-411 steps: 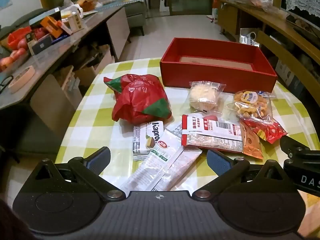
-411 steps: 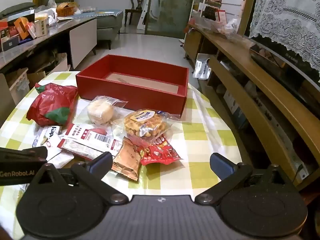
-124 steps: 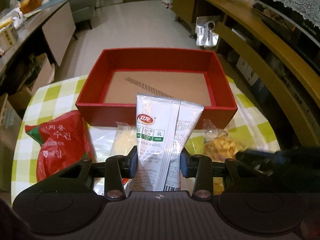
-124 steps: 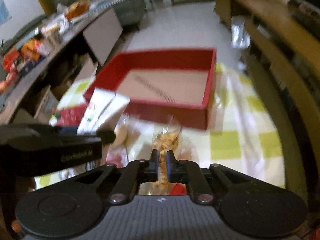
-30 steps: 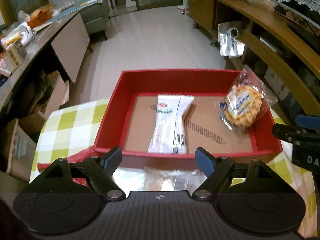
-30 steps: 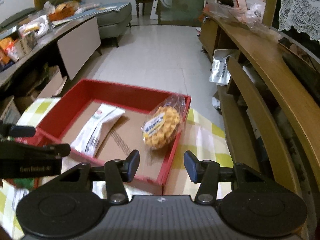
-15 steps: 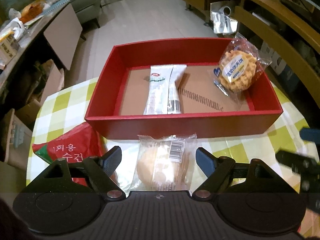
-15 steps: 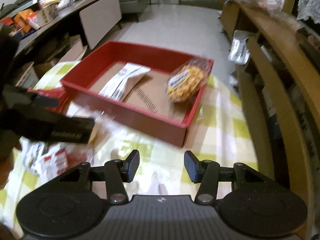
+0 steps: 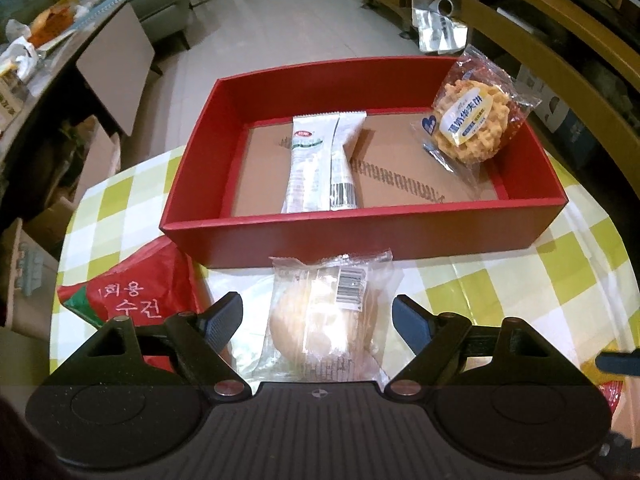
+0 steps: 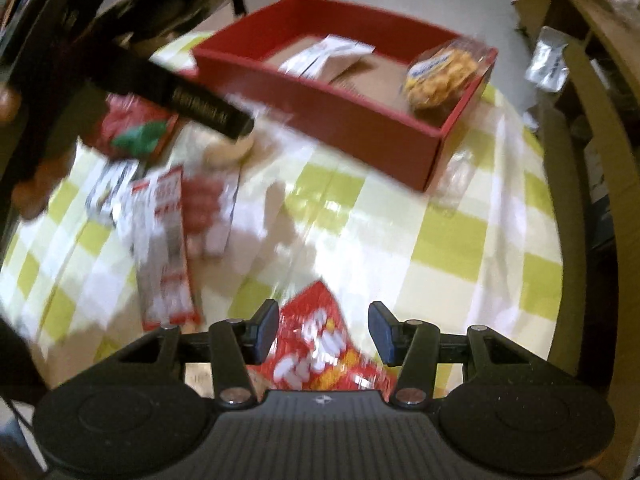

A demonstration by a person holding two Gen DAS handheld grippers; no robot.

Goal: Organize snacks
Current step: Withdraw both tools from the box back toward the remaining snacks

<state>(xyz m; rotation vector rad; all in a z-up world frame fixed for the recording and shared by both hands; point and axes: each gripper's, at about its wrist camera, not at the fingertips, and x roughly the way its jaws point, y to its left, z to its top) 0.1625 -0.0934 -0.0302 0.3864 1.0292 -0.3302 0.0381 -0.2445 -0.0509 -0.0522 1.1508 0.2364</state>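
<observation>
- Left gripper (image 9: 318, 316) had its jaws wide apart, straddling the clear-wrapped bun (image 9: 320, 320) on the checked tablecloth (image 9: 520, 280); pads stood clear of the wrapper on both sides, nothing gripped.
- Bun lay just at 6 o'clock of the red box (image 9: 360, 236), near its front wall.
- In the box: white stick packet (image 9: 320, 164) flat on the cardboard floor, roughly centre-left; waffle snack bag (image 9: 476, 120) at 2 o'clock, leaning on the right wall.
- Red Korean-print bag (image 9: 128, 292) sat at 9 o'clock of the bun, touching the box's front-left corner.
- Right gripper (image 10: 323, 332) was part-open over the red chip packet (image 10: 320, 352) (frame heavily blurred); pads were not pressing it.
- Red-and-white flat packet (image 10: 160, 240) lay at 10 o'clock of the right gripper, well apart from the box.
- From the right view, the left gripper's black body crossed the upper left, above the bun.
</observation>
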